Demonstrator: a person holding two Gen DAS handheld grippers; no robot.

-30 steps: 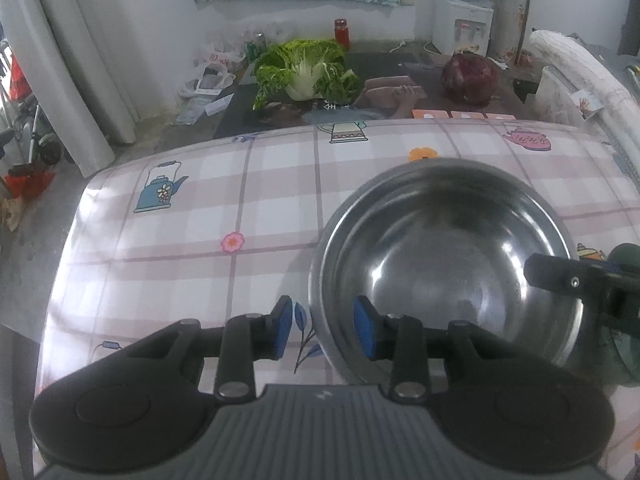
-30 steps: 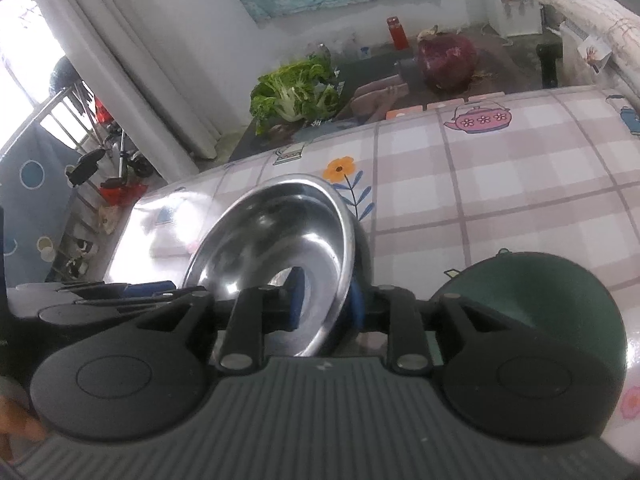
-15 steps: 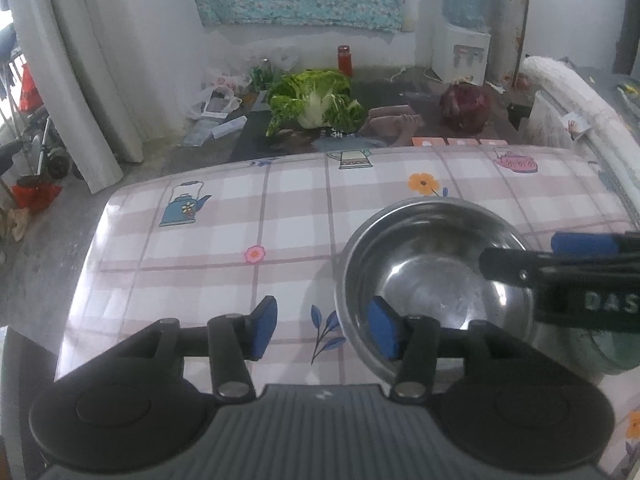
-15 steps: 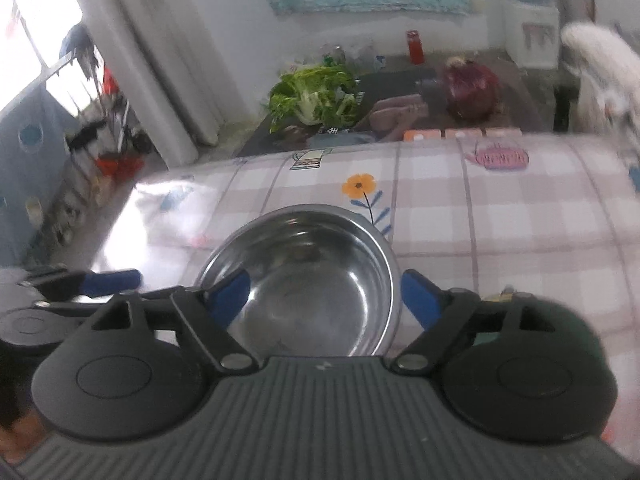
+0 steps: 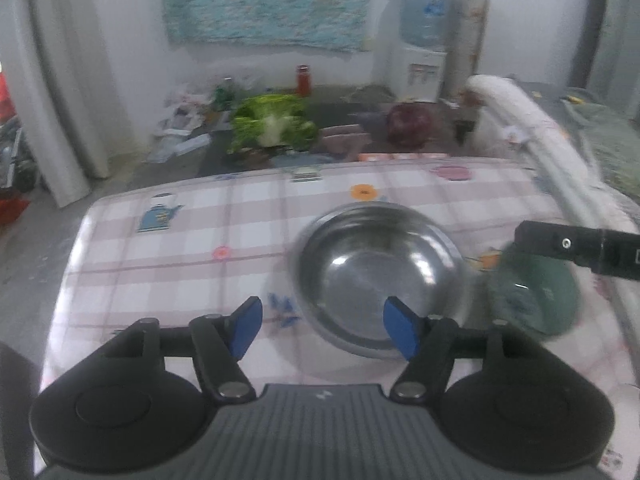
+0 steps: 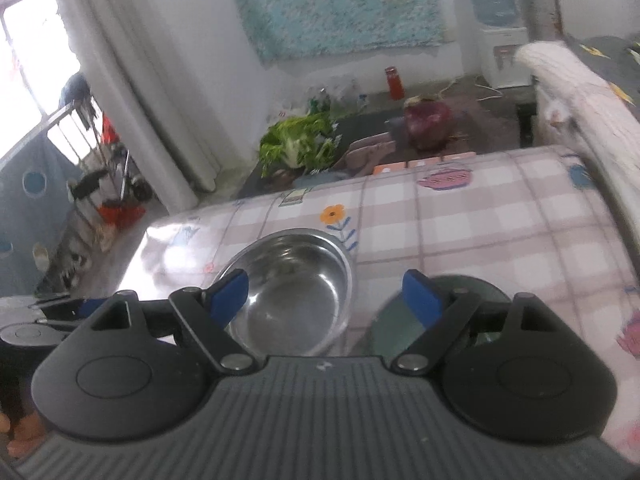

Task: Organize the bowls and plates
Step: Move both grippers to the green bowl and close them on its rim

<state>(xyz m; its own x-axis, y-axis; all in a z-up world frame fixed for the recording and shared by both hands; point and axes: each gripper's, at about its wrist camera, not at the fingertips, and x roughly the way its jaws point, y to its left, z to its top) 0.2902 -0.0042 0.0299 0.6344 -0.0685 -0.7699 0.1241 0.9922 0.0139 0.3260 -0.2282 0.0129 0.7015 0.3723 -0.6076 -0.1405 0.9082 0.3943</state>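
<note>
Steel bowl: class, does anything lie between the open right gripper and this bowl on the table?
Nothing visible does. The right gripper hangs open above the steel bowl, which stands free on the checked tablecloth. The green dish sits beside the bowl to its right, not in the path.

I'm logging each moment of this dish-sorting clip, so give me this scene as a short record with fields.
surface: table with checked teapot-print cloth
steel bowl: upright on the cloth, empty
green dish: right of the steel bowl, blurred
left gripper: open, holding nothing
right gripper: open, holding nothing
background: leafy greens, water dispenser
</note>
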